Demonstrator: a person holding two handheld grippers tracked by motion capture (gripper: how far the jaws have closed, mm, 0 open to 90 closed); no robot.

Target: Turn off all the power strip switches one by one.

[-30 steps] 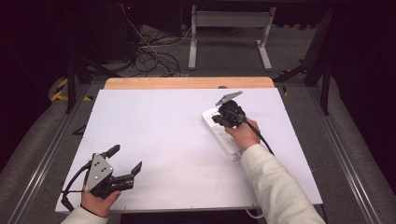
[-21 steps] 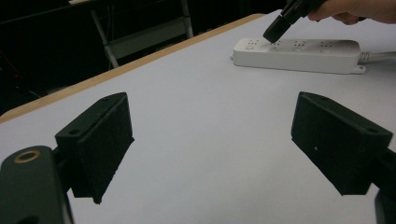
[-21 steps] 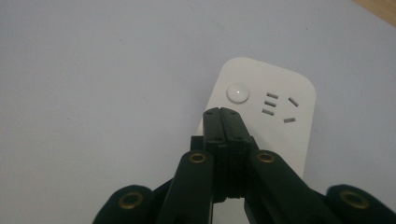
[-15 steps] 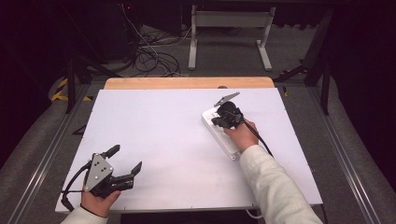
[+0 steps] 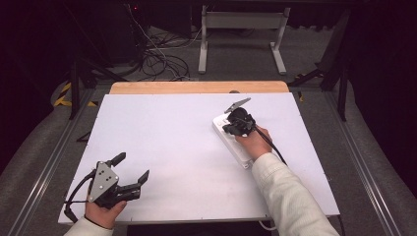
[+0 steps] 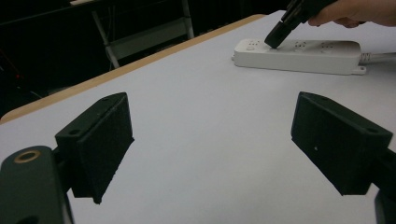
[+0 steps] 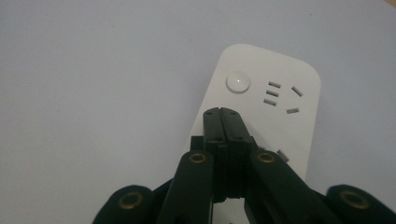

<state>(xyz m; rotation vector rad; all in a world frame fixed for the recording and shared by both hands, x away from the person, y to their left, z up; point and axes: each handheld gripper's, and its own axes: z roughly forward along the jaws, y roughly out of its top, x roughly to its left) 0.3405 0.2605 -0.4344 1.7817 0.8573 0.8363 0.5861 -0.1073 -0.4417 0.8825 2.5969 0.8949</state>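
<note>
Counted: two grippers, one power strip, one bench.

Left gripper [image 5: 129,183]: sits at the near left corner of the bench [image 5: 167,147], held in a hand [image 5: 101,212]. Its jaws stand wide apart with nothing between them; in the left gripper view the two black pads are blocky, matte and rectangular, with bare white surface showing in the gap. A grey three-cornered plate sits on top and a black cable loops off its left side.

Bench: one flat white sheet, smooth and matte, with a strip of light wood along the far edge.

Power strip [image 5: 235,145]: one long white plastic bar with rounded corners, lying flat on the right half of the bench, set diagonally, well apart from the left gripper. In the right gripper view its far end carries one round, glossy, domed button [image 7: 237,82] and, beside it, a group of narrow socket slots. A white cord leaves its near end in the left gripper view.

Right gripper [image 7: 226,114]: jaws pressed together, black, holding nothing. The closed tip is over the top face of the strip, just short of the button; actual contact cannot be told. A cream sleeve [image 5: 290,196] covers the forearm behind it.
</note>
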